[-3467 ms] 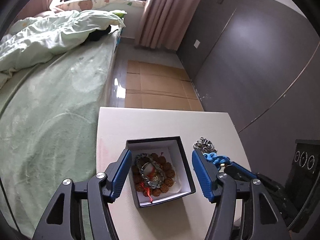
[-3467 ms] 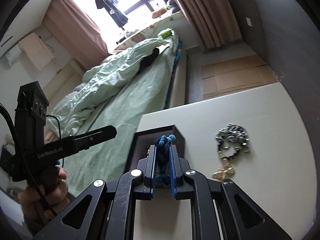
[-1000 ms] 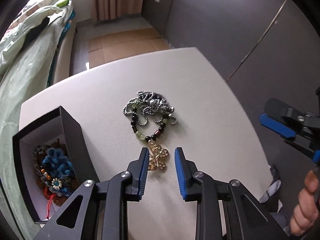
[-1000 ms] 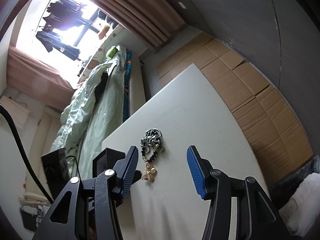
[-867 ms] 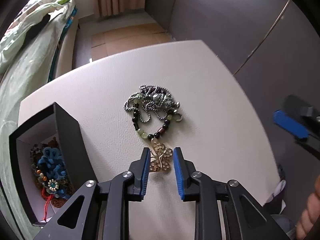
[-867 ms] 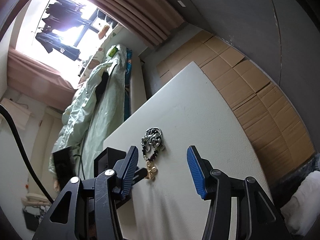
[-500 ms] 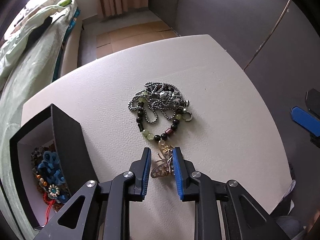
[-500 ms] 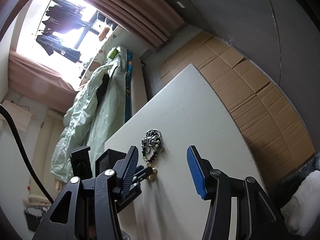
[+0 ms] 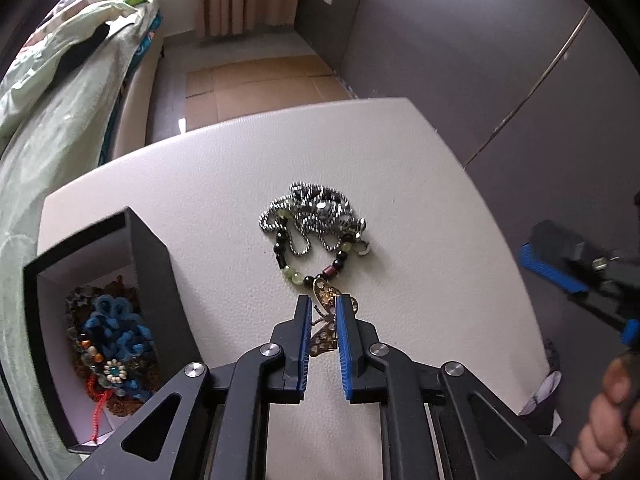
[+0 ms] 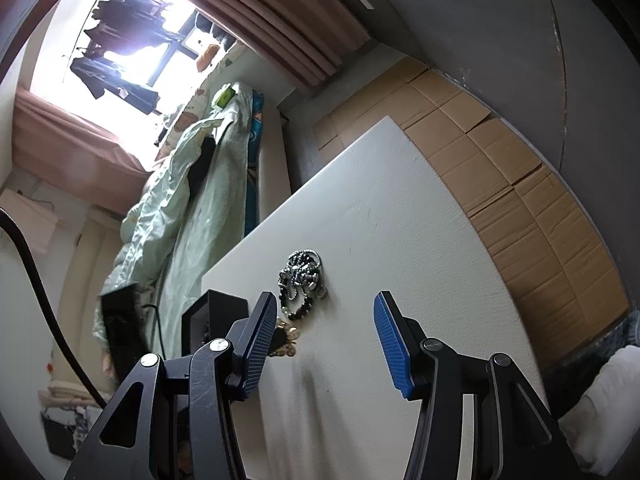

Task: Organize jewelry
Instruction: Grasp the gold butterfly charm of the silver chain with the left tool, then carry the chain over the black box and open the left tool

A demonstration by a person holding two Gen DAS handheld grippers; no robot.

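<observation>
Between left tongs [image 9: 322, 312], a pinched, half-hidden butterfly pendant [image 9: 325, 330]; right tongs [image 10: 326, 344] spread.

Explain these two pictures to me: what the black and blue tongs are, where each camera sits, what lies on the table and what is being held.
No robot here: a person carries a hand-held gripper in each hand, and each has a wide-angle camera looking out along its two blue-padded fingers.

The left-wrist view shows the left hand-held gripper closed on a gold butterfly pendant. The pendant hangs from a beaded strand lying tangled with a silver chain on the white table. Left of it stands an open black jewelry box already holding a blue knotted piece and other beads.

The right-wrist view shows the right hand-held gripper open, holding nothing, hovering above the same table. A bed and cardboard on the floor lie beyond.
</observation>
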